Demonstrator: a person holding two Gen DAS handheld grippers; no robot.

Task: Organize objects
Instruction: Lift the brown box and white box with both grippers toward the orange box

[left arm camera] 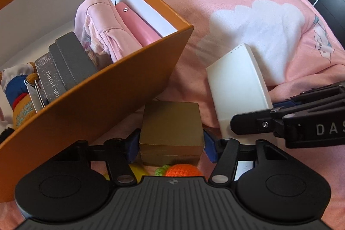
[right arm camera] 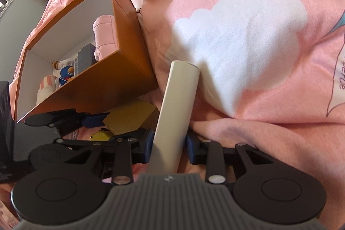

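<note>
Nearest the left wrist camera, a crocheted orange toy (left arm camera: 183, 170) with a green top peeks from under the left gripper (left arm camera: 171, 144), whose blue pads (left arm camera: 210, 147) flank a small gold box (left arm camera: 171, 133) on the pink duvet (left arm camera: 215, 3); the pads look to be touching its sides, though a firm clamp is hard to confirm. Just right of it, the right gripper (right arm camera: 167, 143) holds a flat white box (right arm camera: 176, 105) on edge, jaws narrow and pressed against its faces. Behind the gold box stands the open orange storage box (left arm camera: 120, 87), holding a grey photo-card box (left arm camera: 51, 79), folded pink clothing (left arm camera: 101, 29), a pink pouch (left arm camera: 138, 23) and a plush toy (left arm camera: 17, 96).
</note>
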